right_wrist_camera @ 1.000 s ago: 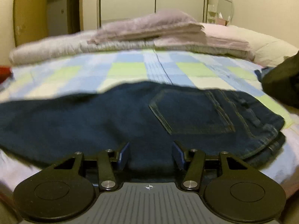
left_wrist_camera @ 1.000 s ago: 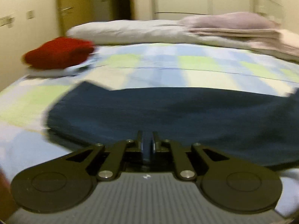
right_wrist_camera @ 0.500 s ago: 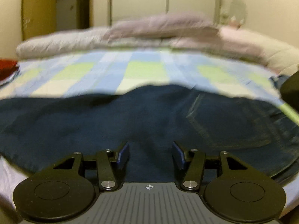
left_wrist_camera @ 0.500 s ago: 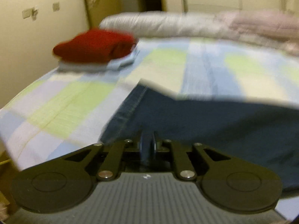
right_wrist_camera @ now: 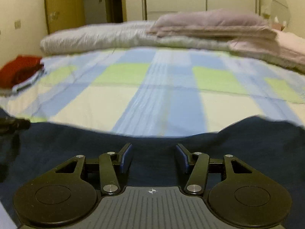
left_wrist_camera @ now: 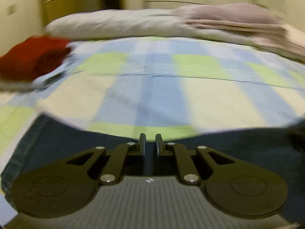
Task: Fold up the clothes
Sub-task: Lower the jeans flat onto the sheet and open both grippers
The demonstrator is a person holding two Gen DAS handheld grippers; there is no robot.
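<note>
Dark blue jeans [left_wrist_camera: 63, 143] lie across the near part of the bed and also fill the bottom of the right wrist view [right_wrist_camera: 152, 152]. My left gripper [left_wrist_camera: 150, 140] sits over the jeans' far edge, its fingers parted by a narrow gap with denim showing between them. My right gripper [right_wrist_camera: 153, 153] is open, low over the jeans, with the fabric between and below its blue-padded fingers [right_wrist_camera: 126, 157]. Nothing is gripped in it.
The bed has a blue, green and cream checked sheet [left_wrist_camera: 162, 87]. A folded red garment [left_wrist_camera: 32, 57] on a light folded piece lies at the left edge, also in the right wrist view [right_wrist_camera: 19, 70]. Grey and pink folded bedding [right_wrist_camera: 200, 30] lies at the far side.
Both grippers have pulled back toward the near edge, so the jeans now fill only the bottom of each view. My left gripper, shut before, has parted slightly. The right stays open.
</note>
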